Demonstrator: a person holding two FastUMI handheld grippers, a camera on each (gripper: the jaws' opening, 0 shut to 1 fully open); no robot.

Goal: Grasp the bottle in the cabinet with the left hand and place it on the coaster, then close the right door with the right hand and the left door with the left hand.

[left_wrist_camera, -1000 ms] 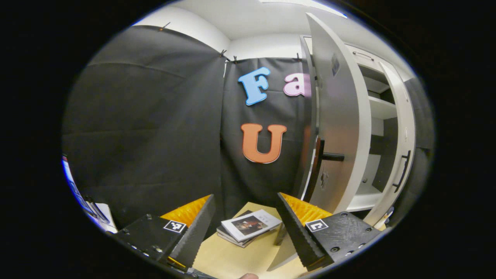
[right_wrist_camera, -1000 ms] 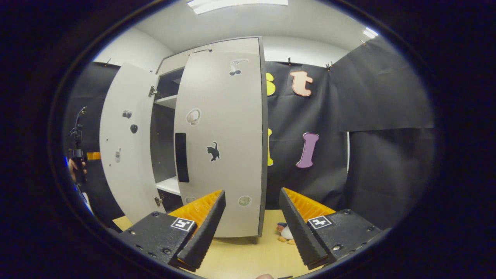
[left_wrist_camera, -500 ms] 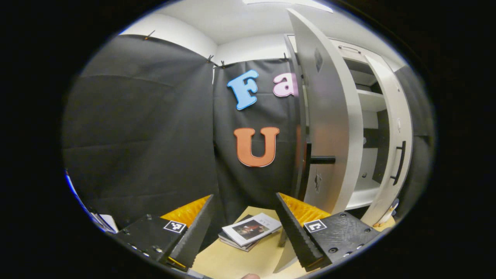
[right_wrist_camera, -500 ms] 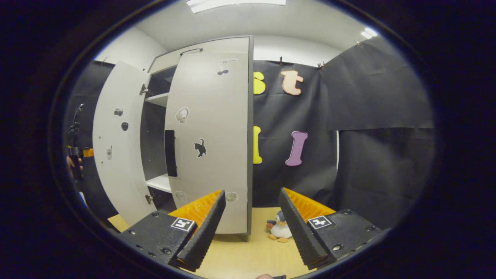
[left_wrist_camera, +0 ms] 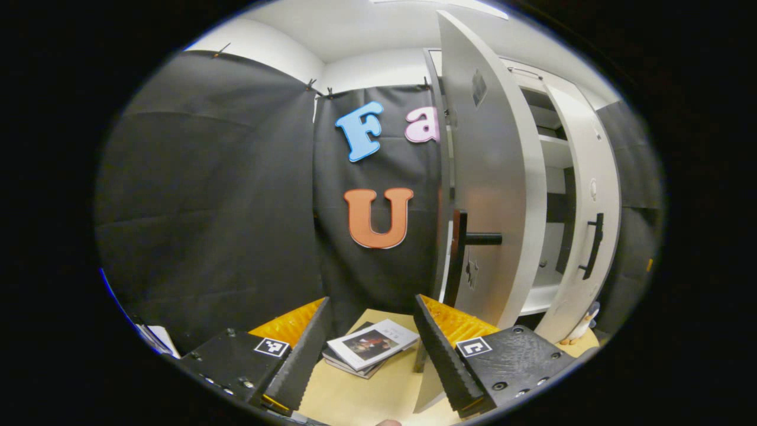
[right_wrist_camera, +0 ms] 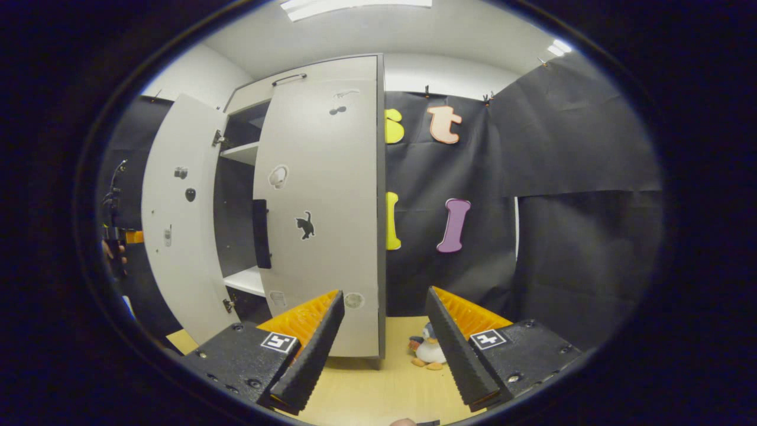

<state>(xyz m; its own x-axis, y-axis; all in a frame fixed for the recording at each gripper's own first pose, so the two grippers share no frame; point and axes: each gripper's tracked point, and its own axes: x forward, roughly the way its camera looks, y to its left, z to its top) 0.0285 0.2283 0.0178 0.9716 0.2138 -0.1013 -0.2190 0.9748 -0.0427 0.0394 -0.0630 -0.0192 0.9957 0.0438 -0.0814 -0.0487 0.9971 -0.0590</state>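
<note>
In the left gripper view my left gripper (left_wrist_camera: 369, 355) is open with nothing between its fingers. It stands in front of the grey left door (left_wrist_camera: 488, 177), which hangs wide open, its edge and black handle (left_wrist_camera: 482, 238) toward me. The right door (left_wrist_camera: 582, 225) beyond it lies nearly flat against the cabinet front. In the right gripper view my right gripper (right_wrist_camera: 381, 349) is open and empty, just off the right door (right_wrist_camera: 322, 207), not touching it. The left door (right_wrist_camera: 177, 207) swings out to the left. A white shelf (right_wrist_camera: 248, 281) shows in the gap between the doors.
A stack of books (left_wrist_camera: 369, 346) lies on the pale wooden table (left_wrist_camera: 366, 396) ahead of the left gripper. A penguin toy (right_wrist_camera: 429, 349) sits on the table at the cabinet's right foot. At the far left of the right gripper view a hand (right_wrist_camera: 112, 248) holds the other gripper.
The right door has swung further toward the cabinet, narrowing the gap between the doors. The right gripper has drawn back slightly and the penguin toy has come into its view. Both grippers stay open.
</note>
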